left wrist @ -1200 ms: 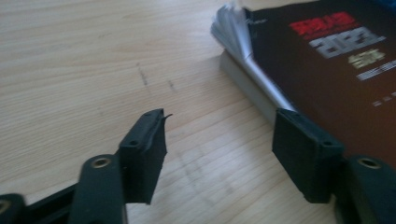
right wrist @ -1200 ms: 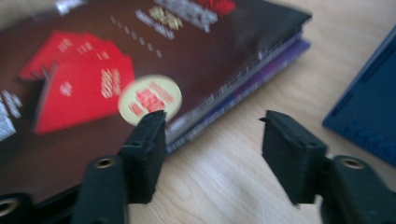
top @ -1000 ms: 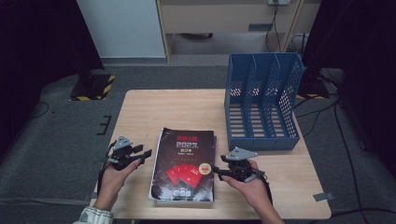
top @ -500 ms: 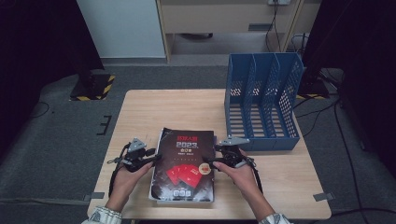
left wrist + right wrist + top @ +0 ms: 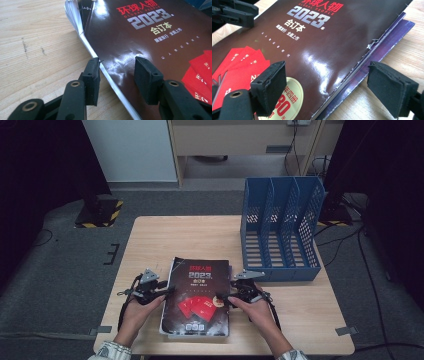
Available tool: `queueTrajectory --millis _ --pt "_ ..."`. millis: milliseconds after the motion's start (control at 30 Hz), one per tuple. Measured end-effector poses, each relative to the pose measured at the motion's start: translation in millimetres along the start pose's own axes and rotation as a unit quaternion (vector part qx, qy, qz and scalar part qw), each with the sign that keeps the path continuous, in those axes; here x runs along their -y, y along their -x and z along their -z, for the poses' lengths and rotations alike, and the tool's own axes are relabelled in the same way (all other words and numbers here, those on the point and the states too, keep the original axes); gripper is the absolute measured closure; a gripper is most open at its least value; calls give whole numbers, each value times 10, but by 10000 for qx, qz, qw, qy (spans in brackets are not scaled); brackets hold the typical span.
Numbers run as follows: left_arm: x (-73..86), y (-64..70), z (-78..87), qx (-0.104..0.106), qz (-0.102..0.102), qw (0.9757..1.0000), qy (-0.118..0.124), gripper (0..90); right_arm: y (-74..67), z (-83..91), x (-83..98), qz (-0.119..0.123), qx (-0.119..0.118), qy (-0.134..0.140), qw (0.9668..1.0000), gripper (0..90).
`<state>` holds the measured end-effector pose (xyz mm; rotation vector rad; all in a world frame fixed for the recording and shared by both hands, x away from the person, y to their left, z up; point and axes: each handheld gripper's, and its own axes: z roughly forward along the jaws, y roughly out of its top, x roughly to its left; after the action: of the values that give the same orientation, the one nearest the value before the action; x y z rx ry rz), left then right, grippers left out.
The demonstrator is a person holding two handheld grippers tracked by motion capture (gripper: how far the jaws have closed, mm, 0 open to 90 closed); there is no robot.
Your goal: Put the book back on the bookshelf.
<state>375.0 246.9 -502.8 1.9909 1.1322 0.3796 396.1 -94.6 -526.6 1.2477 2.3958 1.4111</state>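
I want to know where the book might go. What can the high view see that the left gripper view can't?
The high view alone has the blue perforated plastic file rack with upright dividers, both hands and the right gripper. The left gripper view alone gives the white page edges fanned at the book's corner. Both share the glossy dark-brown book with red envelopes printed on it, the light wooden table and the left gripper, jaws astride the book's edge.

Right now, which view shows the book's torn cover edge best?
The right gripper view: the book shows a frayed, nicked edge close up. The left gripper view shows its opposite page edge; the high view shows the whole cover, too small for detail.
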Motion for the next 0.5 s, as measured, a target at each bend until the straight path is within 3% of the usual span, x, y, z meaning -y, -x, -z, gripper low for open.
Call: queueTrajectory --millis 300,500 --pt "-1 10 0 -34 -36 10000 -3 556 -38 48 -8 130 -62 -23 9999 183" --pt "-1 13 0 -41 -45 10000 -3 556 -42 83 20 60 -170 -197 9996 204"
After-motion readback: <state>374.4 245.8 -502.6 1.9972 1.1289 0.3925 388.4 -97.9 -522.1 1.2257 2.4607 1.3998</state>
